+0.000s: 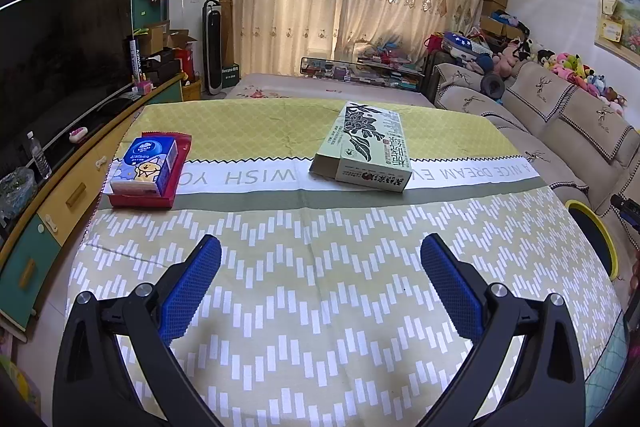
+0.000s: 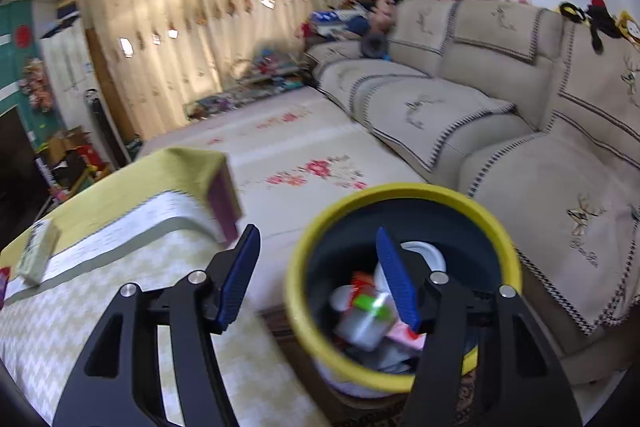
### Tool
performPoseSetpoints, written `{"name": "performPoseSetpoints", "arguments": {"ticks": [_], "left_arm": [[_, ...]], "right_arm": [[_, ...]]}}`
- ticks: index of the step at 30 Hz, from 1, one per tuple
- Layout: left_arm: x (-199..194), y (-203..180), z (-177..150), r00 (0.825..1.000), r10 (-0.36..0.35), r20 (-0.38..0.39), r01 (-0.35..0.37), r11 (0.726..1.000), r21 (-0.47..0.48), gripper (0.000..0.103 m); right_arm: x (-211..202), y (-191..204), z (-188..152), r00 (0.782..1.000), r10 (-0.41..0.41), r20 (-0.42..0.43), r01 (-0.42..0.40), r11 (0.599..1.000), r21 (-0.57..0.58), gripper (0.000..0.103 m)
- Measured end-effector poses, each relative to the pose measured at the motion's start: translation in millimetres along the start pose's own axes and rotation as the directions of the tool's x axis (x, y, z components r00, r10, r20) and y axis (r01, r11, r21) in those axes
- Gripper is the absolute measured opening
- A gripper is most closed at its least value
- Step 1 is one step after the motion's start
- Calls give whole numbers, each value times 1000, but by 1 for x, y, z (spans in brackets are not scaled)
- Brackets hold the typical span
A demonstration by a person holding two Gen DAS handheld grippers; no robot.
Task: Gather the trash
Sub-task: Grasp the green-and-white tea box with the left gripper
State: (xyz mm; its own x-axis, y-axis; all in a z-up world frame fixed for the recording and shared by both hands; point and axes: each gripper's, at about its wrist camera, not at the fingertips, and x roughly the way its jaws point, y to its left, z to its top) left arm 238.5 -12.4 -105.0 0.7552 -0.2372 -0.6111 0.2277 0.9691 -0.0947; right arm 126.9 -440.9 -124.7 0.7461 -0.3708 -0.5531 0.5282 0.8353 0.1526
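A yellow-rimmed dark trash bin point(image 2: 400, 193) stands on the floor between the table and the sofa, with several pieces of trash point(image 2: 362, 323) inside. Its rim also shows at the right edge of the left wrist view point(image 1: 600, 231). My right gripper point(image 2: 318, 279) is open and empty above the bin's left rim. My left gripper point(image 1: 320, 271) is open and empty over the patterned tablecloth point(image 1: 320, 307). A green printed carton point(image 1: 364, 147) lies on the table ahead. A blue tissue pack point(image 1: 146, 161) sits in a red tray point(image 1: 140, 199) at the left.
A beige sofa point(image 2: 500, 115) runs along the right, with plush toys on its back. A TV and a low cabinet point(image 1: 60, 195) stand left of the table. The floral floor mat point(image 2: 300, 155) lies beyond the table, with curtains behind.
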Motion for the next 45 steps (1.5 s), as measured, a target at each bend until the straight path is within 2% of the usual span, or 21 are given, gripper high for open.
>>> {"name": "performPoseSetpoints", "arguments": {"ticks": [4, 7, 10, 13, 16, 17, 20, 26, 30, 37, 40, 45], "left_arm": [[2, -1, -2, 1000, -3, -8, 3, 1000, 7, 98], [5, -4, -3, 1000, -9, -21, 9, 1000, 15, 98], [8, -9, -2, 998, -57, -40, 58, 998, 13, 98], [19, -18, -1, 988, -116, -103, 117, 993, 8, 98], [39, -35, 9, 967, -156, -203, 168, 985, 43, 98], [46, -41, 16, 962, -152, -225, 171, 983, 66, 98], [65, -52, 42, 968, -110, -226, 139, 983, 116, 98], [118, -59, 88, 965, -78, -250, 112, 986, 124, 98], [147, -64, 107, 965, -36, -261, 77, 986, 146, 98], [183, -79, 120, 957, 57, -283, 9, 974, 226, 98], [194, -77, 123, 949, 76, -307, -10, 977, 211, 98], [206, -65, 129, 947, 75, -312, -15, 982, 191, 98]], "right_arm": [[-19, 24, -12, 998, 9, 55, -5, 998, -67, 59], [-35, 32, -17, 992, 10, 124, 2, 995, -98, 64], [-42, 36, -19, 987, 0, 159, 19, 993, -117, 69], [-40, 35, -19, 989, -2, 147, 18, 994, -110, 72], [-38, 34, -19, 991, -2, 131, 15, 995, -100, 77], [-37, 36, -18, 992, -2, 123, 14, 995, -98, 79], [-32, 37, -17, 995, -2, 97, 12, 995, -103, 79], [-30, 36, -18, 997, 10, 82, -2, 995, -99, 79], [-27, 33, -16, 998, 20, 65, -14, 996, -84, 79], [-27, 35, -14, 998, 24, 61, -19, 996, -91, 79], [-29, 34, -16, 997, 28, 72, -22, 996, -83, 79], [-29, 32, -16, 997, 29, 68, -24, 997, -77, 79]]}}
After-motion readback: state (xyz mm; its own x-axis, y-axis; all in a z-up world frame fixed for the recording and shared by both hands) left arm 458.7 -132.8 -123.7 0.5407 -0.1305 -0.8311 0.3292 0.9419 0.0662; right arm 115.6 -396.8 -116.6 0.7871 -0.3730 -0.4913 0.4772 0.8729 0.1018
